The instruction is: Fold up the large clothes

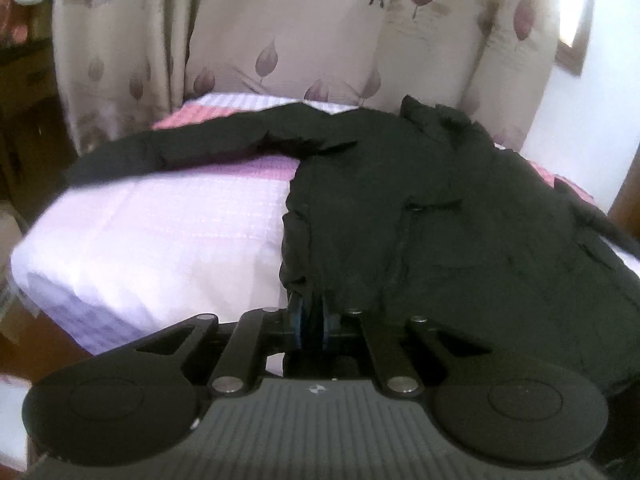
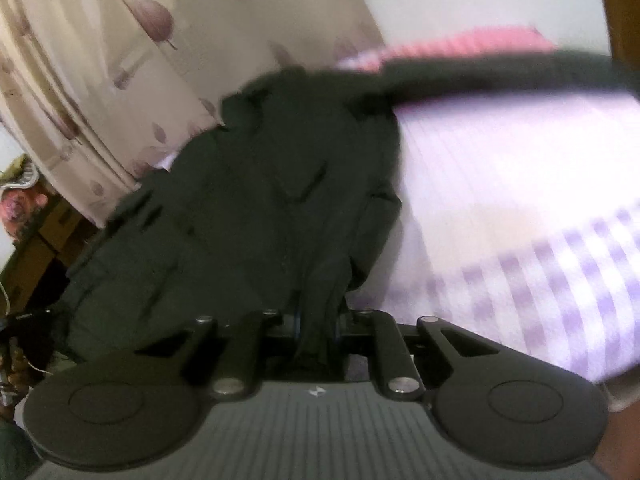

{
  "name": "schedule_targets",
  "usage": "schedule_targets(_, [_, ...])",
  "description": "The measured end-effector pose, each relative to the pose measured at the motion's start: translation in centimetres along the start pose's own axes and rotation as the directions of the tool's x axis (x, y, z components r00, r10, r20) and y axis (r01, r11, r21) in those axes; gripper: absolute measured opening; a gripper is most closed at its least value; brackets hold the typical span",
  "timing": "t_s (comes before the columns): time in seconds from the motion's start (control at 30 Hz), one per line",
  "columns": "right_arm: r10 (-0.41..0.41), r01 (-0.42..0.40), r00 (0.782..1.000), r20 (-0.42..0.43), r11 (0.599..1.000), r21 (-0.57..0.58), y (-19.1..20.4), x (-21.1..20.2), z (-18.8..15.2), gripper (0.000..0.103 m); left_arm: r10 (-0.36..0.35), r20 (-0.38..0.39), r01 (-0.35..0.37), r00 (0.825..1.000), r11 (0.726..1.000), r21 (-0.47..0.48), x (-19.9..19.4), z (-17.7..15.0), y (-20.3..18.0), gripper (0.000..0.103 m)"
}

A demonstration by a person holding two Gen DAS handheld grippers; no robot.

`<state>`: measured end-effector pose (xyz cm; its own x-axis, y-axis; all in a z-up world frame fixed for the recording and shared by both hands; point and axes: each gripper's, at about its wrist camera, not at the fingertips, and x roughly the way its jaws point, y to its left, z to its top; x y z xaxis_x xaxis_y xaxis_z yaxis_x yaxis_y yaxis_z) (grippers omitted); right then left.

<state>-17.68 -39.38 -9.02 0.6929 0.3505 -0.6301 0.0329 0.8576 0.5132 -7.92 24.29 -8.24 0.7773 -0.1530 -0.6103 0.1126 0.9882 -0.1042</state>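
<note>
A large black jacket [image 1: 400, 200] lies spread on the bed, one sleeve [image 1: 180, 148] stretched out to the left. My left gripper [image 1: 311, 308] is shut on the jacket's near hem, with cloth bunched between its blue-edged fingers. In the right wrist view the same jacket [image 2: 248, 208] lies on the left, its other sleeve [image 2: 500, 72] stretched to the right. My right gripper [image 2: 318, 320] is shut on a fold of the hem, which hangs down between the fingers. Both views are blurred.
The bed has a pale lilac checked cover [image 1: 160, 240] with a pink band [image 1: 192, 116] at the far end. Beige leaf-print curtains [image 1: 280, 40] hang behind it. Brown boxes and clutter [image 2: 36, 224] stand by the bed. A white wall [image 1: 592, 128] is on the right.
</note>
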Motion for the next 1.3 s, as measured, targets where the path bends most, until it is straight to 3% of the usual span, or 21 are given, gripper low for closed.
schedule_targets(0.03, [0.013,-0.012,1.000,-0.012,1.000,0.021,-0.5,0.1,-0.1,0.016,0.014,0.012,-0.014,1.000,1.000,0.006,-0.1,0.3,-0.2,0.013])
schedule_targets(0.07, [0.016,-0.015,1.000,-0.006,0.999,0.040,-0.8,-0.1,-0.1,0.017,0.023,0.027,-0.023,0.999,1.000,0.013,-0.3,0.8,-0.5,0.025])
schedule_targets(0.1, [0.017,-0.018,1.000,0.009,0.998,0.064,-0.7,-0.1,0.0,0.021,0.015,0.054,-0.016,0.998,1.000,0.022,-0.7,1.3,-0.9,0.047])
schedule_targets(0.13, [0.026,-0.029,0.999,0.029,0.995,0.096,-1.0,-0.6,0.4,0.029,0.009,0.083,-0.012,0.996,0.999,0.030,-1.1,1.8,-1.4,0.061])
schedule_targets(0.17, [0.037,-0.043,0.998,0.053,0.992,0.122,-1.2,-1.1,0.7,0.035,0.008,0.117,-0.013,0.993,0.999,0.039,-1.5,2.3,-1.9,0.091])
schedule_targets(0.2, [0.044,-0.057,0.995,0.092,0.988,0.142,-1.7,-2.0,1.2,0.051,0.016,0.174,-0.025,0.985,0.998,0.050,-1.9,2.9,-2.8,0.101])
schedule_targets(0.23, [0.038,-0.059,0.989,0.140,0.986,0.153,-2.0,-2.8,1.9,0.069,0.011,0.232,-0.025,0.973,0.998,0.060,-2.2,3.4,-3.6,0.102])
schedule_targets(0.3, [0.026,-0.075,0.970,0.242,0.978,0.192,-2.9,-4.2,3.4,0.083,-0.021,0.296,-0.003,0.955,0.997,0.081,-2.2,4.7,-5.3,0.103])
schedule_targets(0.4, [0.028,-0.152,0.931,0.363,0.936,0.319,-6.2,-4.7,6.1,0.084,-0.045,0.332,0.023,0.942,0.997,0.070,0.0,6.6,-7.7,0.103])
schedule_targets(0.53, [-0.028,-0.144,0.920,0.390,0.903,0.405,-10.8,-4.1,9.7,0.084,-0.044,0.351,0.036,0.935,0.999,0.031,5.1,8.9,-10.1,0.103])
schedule_targets(0.73, [-0.155,-0.167,0.890,0.430,0.766,0.621,-19.6,-1.9,14.1,0.084,0.047,0.397,-0.042,0.917,0.999,-0.021,11.9,10.6,-11.3,0.103])
schedule_targets(0.83, [-0.190,-0.149,0.889,0.417,0.741,0.655,-22.2,-0.4,16.6,0.084,0.086,0.333,-0.075,0.939,0.996,-0.045,15.6,11.4,-10.8,0.103])
schedule_targets(1.0, [-0.257,-0.107,0.882,0.395,0.707,0.699,-24.6,2.7,19.0,0.082,0.166,0.248,-0.145,0.954,0.984,-0.101,19.9,10.8,-9.1,0.103])
schedule_targets(1.07, [-0.276,-0.112,0.866,0.417,0.705,0.700,-24.7,3.3,19.9,0.083,0.138,0.195,-0.115,0.971,0.986,-0.125,20.7,10.5,-8.3,0.103])
schedule_targets(1.17, [-0.311,-0.081,0.858,0.409,0.703,0.706,-25.3,3.9,20.2,0.082,0.122,0.217,-0.095,0.968,0.987,-0.131,20.4,10.2,-7.9,0.103])
schedule_targets(1.2, [-0.332,-0.059,0.855,0.399,0.701,0.711,-25.2,4.1,20.4,0.075,0.123,0.225,-0.096,0.967,0.987,-0.126,20.2,10.1,-8.1,0.103])
schedule_targets(1.27, [-0.350,-0.004,0.870,0.346,0.697,0.717,-25.5,5.1,20.8,0.038,0.131,0.239,-0.107,0.962,0.988,-0.113,20.1,9.8,-8.5,0.103])
schedule_targets(1.3, [-0.355,0.020,0.881,0.314,0.690,0.724,-25.8,5.6,20.8,0.009,0.133,0.246,-0.110,0.960,0.988,-0.107,20.1,9.8,-8.7,0.103])
